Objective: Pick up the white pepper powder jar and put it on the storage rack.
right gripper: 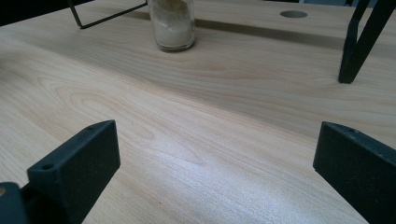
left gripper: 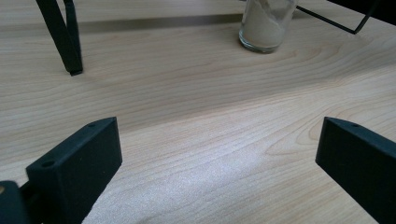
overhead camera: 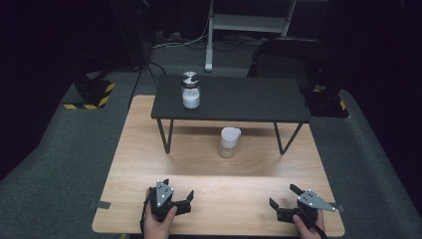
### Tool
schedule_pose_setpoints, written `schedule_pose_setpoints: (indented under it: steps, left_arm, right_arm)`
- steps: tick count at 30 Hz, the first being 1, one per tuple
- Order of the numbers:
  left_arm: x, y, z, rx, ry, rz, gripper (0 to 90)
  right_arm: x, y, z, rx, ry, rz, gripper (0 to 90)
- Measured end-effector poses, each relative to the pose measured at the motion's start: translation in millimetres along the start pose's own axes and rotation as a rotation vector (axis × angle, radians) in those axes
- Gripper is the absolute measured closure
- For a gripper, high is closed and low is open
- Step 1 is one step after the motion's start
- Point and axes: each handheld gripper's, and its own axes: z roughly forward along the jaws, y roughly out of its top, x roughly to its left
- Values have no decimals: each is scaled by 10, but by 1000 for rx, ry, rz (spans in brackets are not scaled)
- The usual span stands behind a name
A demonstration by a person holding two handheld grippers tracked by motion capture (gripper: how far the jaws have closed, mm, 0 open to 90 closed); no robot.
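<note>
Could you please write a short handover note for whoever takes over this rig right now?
Left tool: jaws open, holding nothing, low over the near left part of the wooden table.
Right tool: jaws open, holding nothing, low over the near right part.
Open glass jar: upright on the table under the black shelf, part filled with pale powder, touched by neither tool.
Lidded jar: upright on the shelf's left end, also holding white powder.
Done: nothing that shows; neither jar is grasped.
Left: probably the whole job; the open jar is the nearer one to reach for.
</note>
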Motion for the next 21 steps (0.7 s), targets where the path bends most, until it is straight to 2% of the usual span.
schedule_pose_setpoints:
  steps: [5,9,12,15,19,21]
  left_arm:
    - [10,-9,-4,-4,-6,-9,6]
    - [1,-8,-1,-5,-15,14,6]
    - [-8,-11,-2,-6,-16,15,5]
    - [-6,-8,4,-4,-20,8,6]
    - [1,-2,8,-2,-24,7,6]
    - [-1,-8,7,-5,-26,11,6]
  right_arm:
    - [9,2,5,1,-4,10,5]
    - [28,13,15,2,-7,6,5]
    - [40,34,15,-8,-1,6,5]
    - [75,114,27,-37,5,22,3]
    - [114,242,113,-51,19,-2,4]
    - [132,333,210,-50,30,-6,6]
